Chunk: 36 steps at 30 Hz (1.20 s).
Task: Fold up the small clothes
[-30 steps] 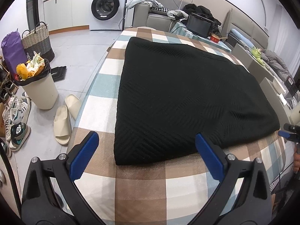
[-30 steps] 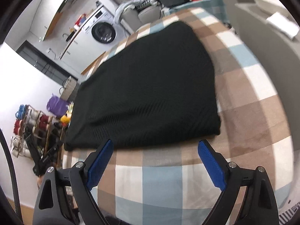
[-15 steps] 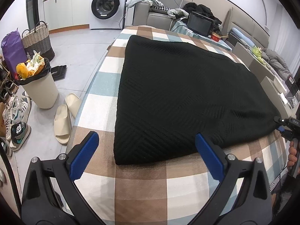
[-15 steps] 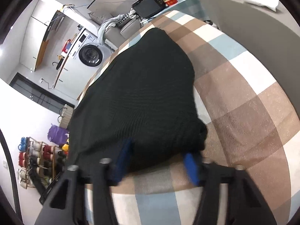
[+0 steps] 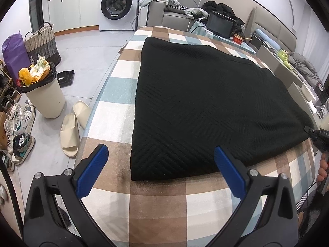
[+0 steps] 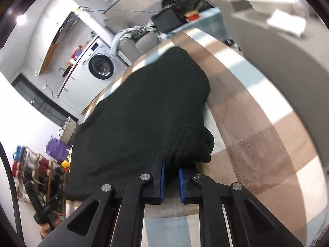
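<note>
Right gripper (image 6: 171, 180) pinches black knit garment (image 5: 205, 111); left gripper (image 5: 160, 164) wide.
Garment's near corner bunches between right fingers (image 6: 162, 177) on checked table (image 5: 156, 205).

A lived-in home: a washing machine (image 5: 116, 4) stands under a counter, a grey sofa (image 5: 174, 16) beside it, and slippers (image 5: 70, 134), sneakers and a full bin (image 5: 44, 94) nearer.

Black garment (image 5: 205, 107), chevron-ribbed knit. Bench cloth (image 5: 164, 205): brown, white, pale-blue check. Claw pads (image 5: 92, 173): blue.
</note>
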Tool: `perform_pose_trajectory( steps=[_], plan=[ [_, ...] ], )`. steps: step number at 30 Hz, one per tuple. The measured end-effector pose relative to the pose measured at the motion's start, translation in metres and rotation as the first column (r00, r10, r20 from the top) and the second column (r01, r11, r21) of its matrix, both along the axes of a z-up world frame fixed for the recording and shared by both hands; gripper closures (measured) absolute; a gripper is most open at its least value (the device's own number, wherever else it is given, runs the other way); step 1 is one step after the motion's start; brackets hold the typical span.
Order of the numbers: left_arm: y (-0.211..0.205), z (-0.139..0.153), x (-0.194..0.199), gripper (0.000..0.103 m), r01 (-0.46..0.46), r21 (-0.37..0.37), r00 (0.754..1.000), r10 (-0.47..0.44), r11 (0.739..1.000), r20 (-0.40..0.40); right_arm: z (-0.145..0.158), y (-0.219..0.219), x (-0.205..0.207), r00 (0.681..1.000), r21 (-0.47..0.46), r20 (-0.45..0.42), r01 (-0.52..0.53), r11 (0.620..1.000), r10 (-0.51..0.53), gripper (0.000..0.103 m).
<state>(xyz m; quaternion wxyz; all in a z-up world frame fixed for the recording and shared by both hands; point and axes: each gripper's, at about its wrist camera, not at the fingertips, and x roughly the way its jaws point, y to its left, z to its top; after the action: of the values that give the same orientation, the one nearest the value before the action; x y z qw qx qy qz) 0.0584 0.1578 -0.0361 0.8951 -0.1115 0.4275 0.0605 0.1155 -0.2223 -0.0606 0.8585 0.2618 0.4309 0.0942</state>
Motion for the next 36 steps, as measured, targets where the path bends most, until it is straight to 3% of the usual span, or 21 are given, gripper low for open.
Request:
perform_pose_trajectory(
  steps=[6,10,16,19,23,27,32,34,36],
  plan=[
    [0.012,-0.003,0.000,0.001,-0.048,-0.039,0.999,0.048,0.998,-0.001,0.015,0.001,-0.009,0.995,-0.020,0.081,0.056,0.998,-0.054,0.093],
    [0.022,-0.010,0.001,0.001,-0.078,-0.059,0.997,0.076,0.995,-0.031,0.004,0.002,-0.004,0.999,-0.017,0.025,0.047,0.999,-0.047,0.093],
    [0.013,-0.025,0.008,0.001,-0.034,-0.025,0.997,0.033,0.999,-0.068,0.005,0.002,-0.004,0.999,-0.023,0.021,0.034,0.999,-0.033,0.093],
    [0.005,-0.031,0.012,0.001,-0.020,0.065,0.996,0.026,0.998,-0.089,0.004,0.002,-0.004,1.000,-0.031,0.009,0.023,0.999,-0.023,0.093],
    [0.010,-0.035,0.015,0.001,-0.024,0.035,0.995,0.027,0.999,-0.092,0.007,-0.001,-0.005,1.000,-0.037,0.011,-0.004,0.999,0.004,0.093],
    [0.014,-0.031,0.014,0.001,-0.032,-0.020,0.997,0.031,0.999,-0.072,0.006,-0.005,-0.005,1.000,-0.024,-0.009,-0.010,1.000,0.010,0.086],
    [0.006,-0.031,0.015,0.001,-0.046,-0.047,0.998,0.045,0.998,-0.032,0.004,-0.016,-0.008,1.000,0.014,-0.017,0.025,1.000,-0.025,0.064],
    [0.000,-0.035,0.017,0.001,-0.039,-0.018,0.998,0.038,0.999,-0.047,0.005,-0.022,-0.010,0.999,0.032,-0.012,0.044,0.999,-0.043,0.060],
    [-0.008,-0.038,0.019,0.001,-0.013,0.061,0.997,0.018,0.998,-0.069,0.006,-0.023,-0.011,0.999,0.026,-0.014,0.046,0.999,-0.045,0.060]
  ],
)
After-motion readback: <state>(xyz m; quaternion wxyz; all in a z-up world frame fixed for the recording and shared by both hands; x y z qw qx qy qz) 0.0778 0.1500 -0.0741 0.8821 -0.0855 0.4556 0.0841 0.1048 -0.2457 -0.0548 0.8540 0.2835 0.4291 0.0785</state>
